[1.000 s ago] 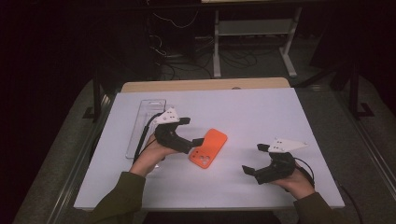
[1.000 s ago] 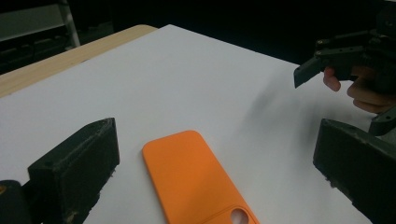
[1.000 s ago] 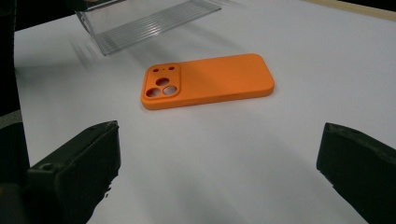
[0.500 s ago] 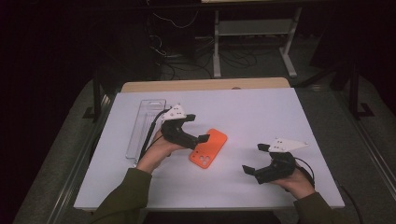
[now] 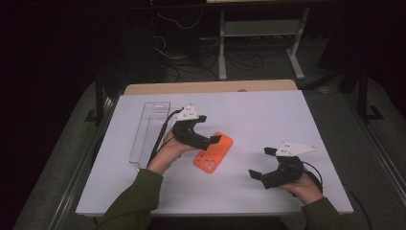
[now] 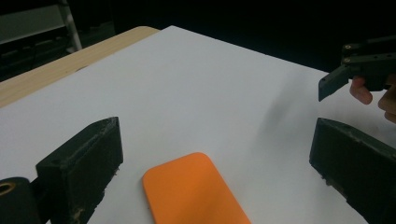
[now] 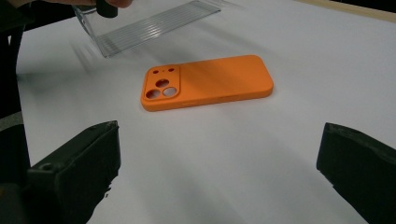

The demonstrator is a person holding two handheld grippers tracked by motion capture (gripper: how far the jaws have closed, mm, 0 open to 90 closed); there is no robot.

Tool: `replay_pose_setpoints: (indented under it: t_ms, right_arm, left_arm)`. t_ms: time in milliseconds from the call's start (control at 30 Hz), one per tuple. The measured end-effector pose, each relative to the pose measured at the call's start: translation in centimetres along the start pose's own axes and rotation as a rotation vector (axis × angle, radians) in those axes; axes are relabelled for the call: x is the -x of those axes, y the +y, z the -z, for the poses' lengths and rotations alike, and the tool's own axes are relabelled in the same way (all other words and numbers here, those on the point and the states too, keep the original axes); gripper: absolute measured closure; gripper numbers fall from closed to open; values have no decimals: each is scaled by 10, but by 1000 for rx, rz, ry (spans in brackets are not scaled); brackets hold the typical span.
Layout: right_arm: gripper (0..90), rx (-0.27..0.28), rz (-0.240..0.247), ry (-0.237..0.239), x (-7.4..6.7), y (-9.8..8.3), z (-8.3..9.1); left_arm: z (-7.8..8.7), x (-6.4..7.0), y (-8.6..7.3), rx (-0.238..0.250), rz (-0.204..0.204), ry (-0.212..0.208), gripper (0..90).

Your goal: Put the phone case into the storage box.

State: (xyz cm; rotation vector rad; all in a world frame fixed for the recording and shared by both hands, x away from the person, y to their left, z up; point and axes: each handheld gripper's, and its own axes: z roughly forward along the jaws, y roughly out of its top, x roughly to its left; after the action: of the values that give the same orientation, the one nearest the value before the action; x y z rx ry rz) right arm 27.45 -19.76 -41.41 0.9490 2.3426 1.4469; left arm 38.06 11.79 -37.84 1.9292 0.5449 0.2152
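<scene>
While the orange phone case [image 5: 214, 152] lies flat on the white worktop [image 5: 268, 115], camera cut-outs facing up, the left claw [image 5: 215, 139] hangs just above its far end with both jaws spread wide. In the left gripper view the rounded plain end of the case [image 6: 191, 191] shows between the two black jaws, neither jaw touching it, so the claw is open and holds nothing. The left hand [image 5: 167, 151] carries that gripper from the near-left of the case.

The right claw [image 5: 261, 163] sits well apart to the case's right, near the worktop's front edge, its jaws likewise wide apart and empty (the right gripper view shows bare white surface between them). From that view the case [image 7: 205, 83] lies crosswise farther off, its cluster of round lens holes at the left end and its smooth back running to the right.

A clear ribbed plastic tray [image 5: 149, 132] rests on the left part of the worktop, lengthwise, just beside the left hand and near the case but not touching it. A strip of pale wood [image 5: 206, 87] runs along the worktop's far edge.
</scene>
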Motion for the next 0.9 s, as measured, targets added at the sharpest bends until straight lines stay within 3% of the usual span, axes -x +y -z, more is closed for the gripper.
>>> replay_pose_setpoints:
  t_ms: [600, 733, 900]
  right_arm:
    - [0, 2, 2, 0, 0, 0, 0]
    - [0, 2, 0, 0, 0, 0, 0]
    - [0, 3, -2, 1, 0, 0, 0]
  left_arm:
    - [-21, -2, 0, -41, -17, 66, 189]
    - [-27, -5, -2, -68, -19, 104, 280]
    - [-31, -10, -4, -93, -19, 115, 350]
